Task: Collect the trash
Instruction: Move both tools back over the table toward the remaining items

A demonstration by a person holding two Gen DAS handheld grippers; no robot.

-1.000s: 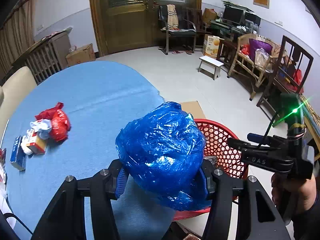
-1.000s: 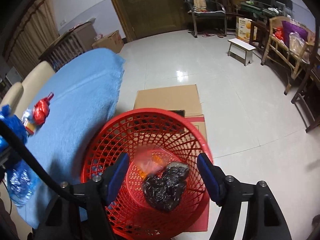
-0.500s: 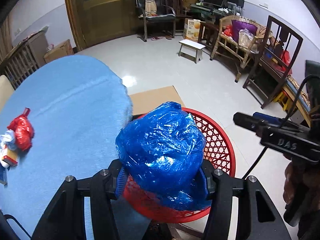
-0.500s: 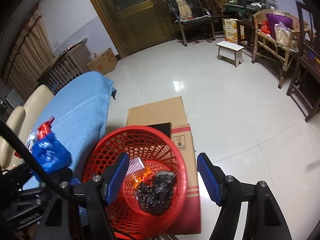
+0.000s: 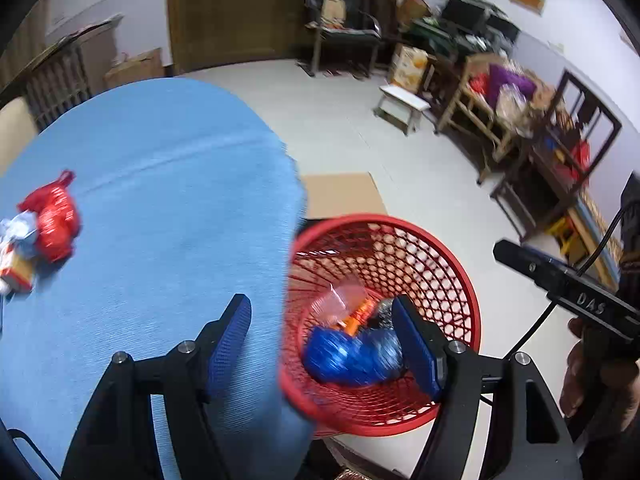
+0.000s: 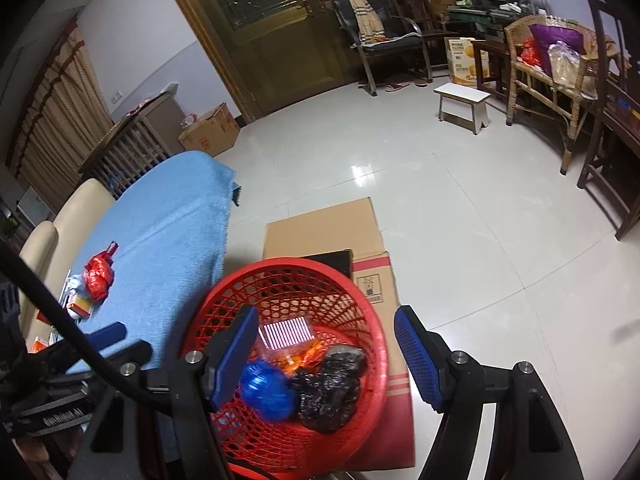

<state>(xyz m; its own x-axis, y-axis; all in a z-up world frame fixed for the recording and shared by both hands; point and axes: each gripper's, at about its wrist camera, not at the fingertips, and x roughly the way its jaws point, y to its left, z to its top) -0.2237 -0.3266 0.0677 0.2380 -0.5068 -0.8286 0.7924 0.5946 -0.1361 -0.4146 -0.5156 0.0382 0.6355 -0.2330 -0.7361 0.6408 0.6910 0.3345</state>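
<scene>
The left claw (image 5: 320, 344) stood wide and held nothing, one finger over the bench (image 5: 160, 184) edge and the other over the basket (image 5: 460, 280). The right claw (image 6: 326, 354) was likewise wide and empty, poised above the same basket (image 6: 372, 320).

Inside the basket, the blue bag (image 5: 352, 356) lay at the near side on the bottom, beside a black bag (image 6: 328, 392) and under an orange wrapper (image 6: 304, 358); a clear packet (image 6: 286, 334) with red stripes leaned against the far wall.

The basket stood on a cardboard box (image 6: 324, 228) on the floor, just right of the bench.

Farther off, at the left part of the bench, trash remained: a red bag (image 5: 54, 220) touching a pale blue scrap (image 5: 18, 232), with a small carton (image 5: 16, 272) just nearer.

Judged by appearance, the red bag is thin crumpled film: light, soft, compressible and somewhat slippery. Hold should be taken across its bulging middle, with the fingers closing fully enough to bunch the film. The knotted tip at its far end would likely slide out. The carton looks stiffer and should take a grip across its flat faces.
</scene>
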